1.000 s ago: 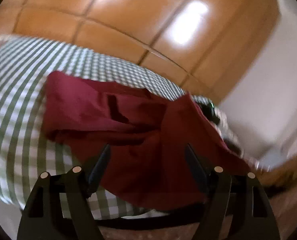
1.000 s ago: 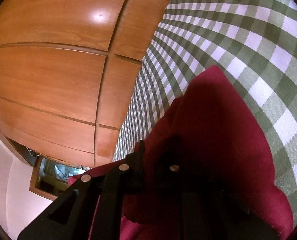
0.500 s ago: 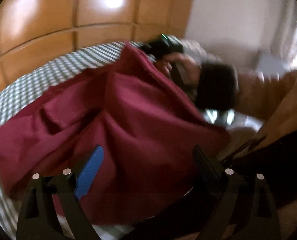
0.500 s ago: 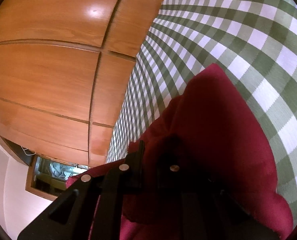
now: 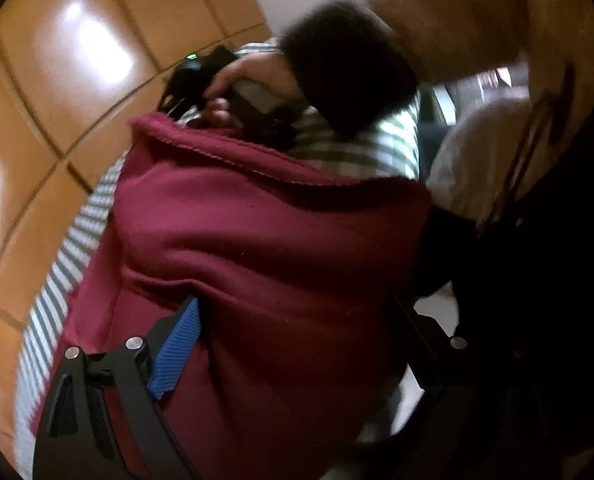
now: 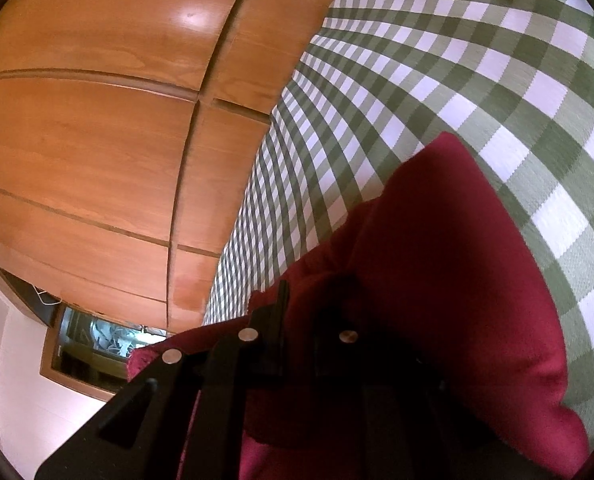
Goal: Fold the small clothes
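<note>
The dark red garment (image 5: 273,248) lies bunched on the green-and-white checked cloth (image 6: 477,92), reaching from my left gripper up to the far edge where my right one is. In the left wrist view its raw hem runs across the upper part as a ridge, with the checked cloth showing beyond it and in a strip down the left side.

What has changed is all on my left. A second ago that camera looked over the garment spread low and wide; now the view has swung round and tilted, so the fabric fills the frame and I look along it towards my other hand. My left gripper (image 5: 297,332) has just been opening and its jaws stand wide, the blue finger pad (image 5: 177,348) lying against the fabric, the opposite finger lost in shadow. The garment passes between them, but nothing is pinched.

My right gripper (image 6: 301,300) has not shifted across the frames. Its fingers are clenched together on a fold of the red garment, pinning that corner. In the left view the person's hand (image 5: 249,80) is wrapped round its handle.

I judge the left has let go of one fold and is lining up a fresh grab on the near edge, with the right as anchor. The fold is unfinished.
</note>
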